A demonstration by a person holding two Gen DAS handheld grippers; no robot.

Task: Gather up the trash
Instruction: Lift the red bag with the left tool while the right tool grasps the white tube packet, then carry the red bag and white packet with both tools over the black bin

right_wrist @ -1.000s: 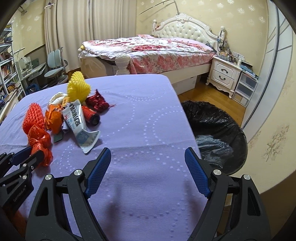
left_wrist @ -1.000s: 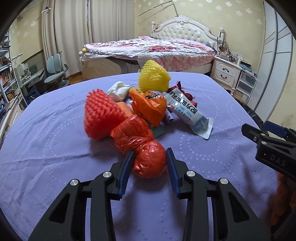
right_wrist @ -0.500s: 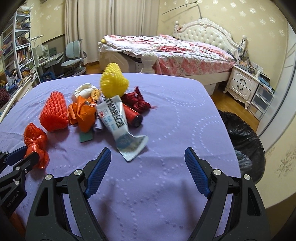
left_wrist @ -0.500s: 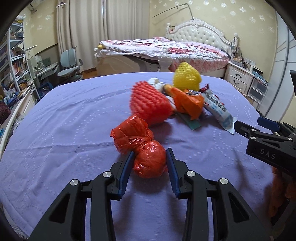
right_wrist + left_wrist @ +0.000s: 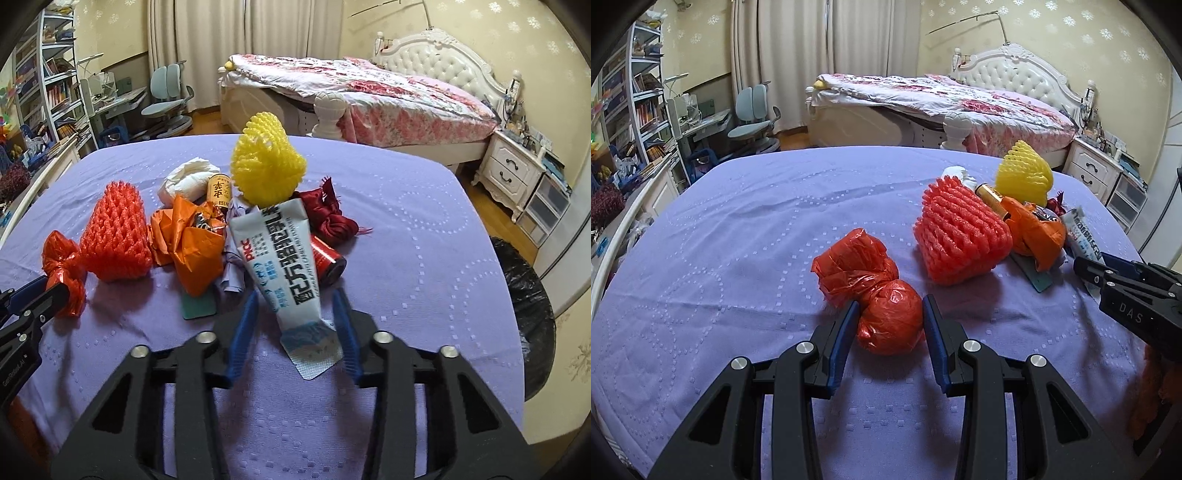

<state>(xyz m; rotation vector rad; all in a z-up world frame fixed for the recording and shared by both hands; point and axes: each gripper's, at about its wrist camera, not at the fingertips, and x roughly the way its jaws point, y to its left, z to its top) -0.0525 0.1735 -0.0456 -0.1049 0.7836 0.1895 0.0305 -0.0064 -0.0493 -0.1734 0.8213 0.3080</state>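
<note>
My left gripper [image 5: 888, 306] is shut on the knotted ball end of a red plastic bag [image 5: 886, 321] that rests on the purple cloth; the same bag [image 5: 61, 258] shows at the left edge of the right wrist view. My right gripper [image 5: 295, 295] has its jaws closing around the lower part of a white-and-blue tube [image 5: 280, 254]. The tube lies between the blue pads, with a thin gap still visible on the right side. Behind it sits a heap: a red foam net [image 5: 114, 236], an orange bag [image 5: 192, 247], a yellow foam net [image 5: 267, 162], crumpled white tissue [image 5: 188, 177] and a dark red can [image 5: 327, 258].
The purple-covered table [image 5: 738, 258] drops off at its right edge, where a bin lined with a black bag [image 5: 524, 295] stands on the floor. A bed [image 5: 942, 96], a nightstand [image 5: 513, 170] and a desk with a chair [image 5: 753, 114] lie beyond.
The right gripper swung left from bare cloth to the heap, and its wide jaws have narrowed around the tube. The left gripper slid left, still gripping the red bag.
</note>
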